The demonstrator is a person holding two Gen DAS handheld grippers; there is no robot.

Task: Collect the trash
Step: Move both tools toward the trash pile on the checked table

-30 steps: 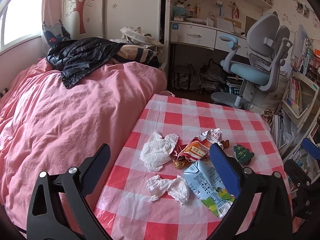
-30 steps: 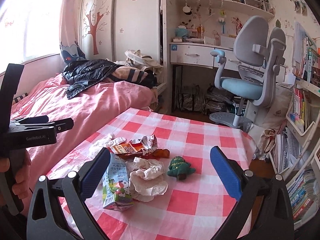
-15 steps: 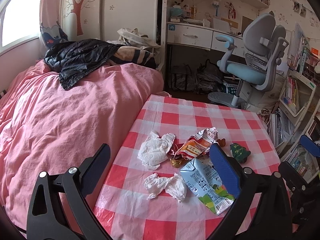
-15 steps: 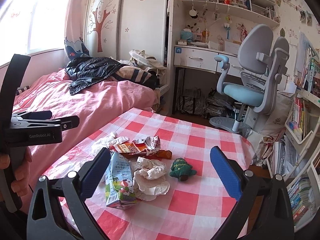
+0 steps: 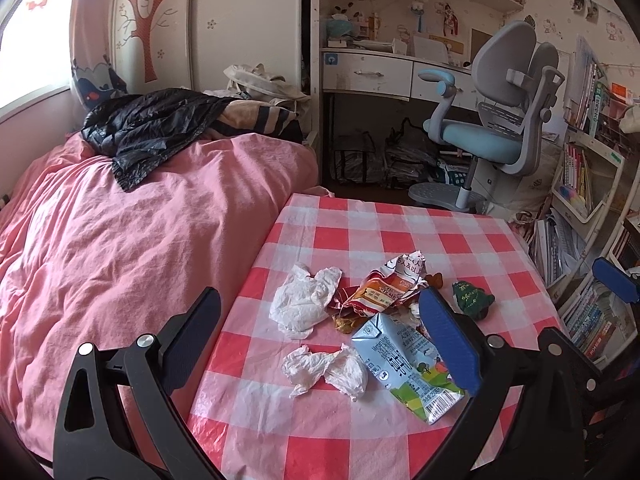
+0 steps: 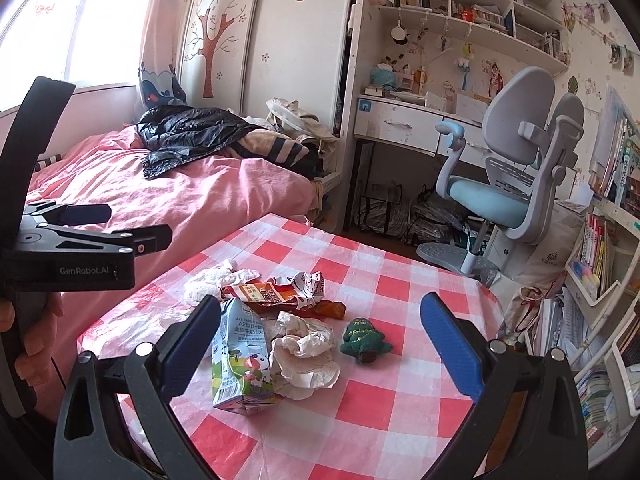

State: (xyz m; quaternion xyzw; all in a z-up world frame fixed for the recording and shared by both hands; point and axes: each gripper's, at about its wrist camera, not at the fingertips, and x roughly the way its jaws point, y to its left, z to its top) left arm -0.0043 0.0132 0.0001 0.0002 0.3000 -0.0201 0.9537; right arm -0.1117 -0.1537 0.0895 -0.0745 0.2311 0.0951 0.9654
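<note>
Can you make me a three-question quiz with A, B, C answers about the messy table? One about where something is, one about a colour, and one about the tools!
1. Where is the milk carton?
A. lying on the checked table
B. on the bed
C. on the chair

2. What colour is the little tree toy?
A. yellow
B. green
C. purple

3. How are the left tool and right tool?
A. both open and empty
B. both shut on tissue
C. one holds the carton

Answers: 1 A, the carton lies among the trash on the cloth. 2 B, the toy is dark green. 3 A, the jaws stand wide apart with nothing between them.
</note>
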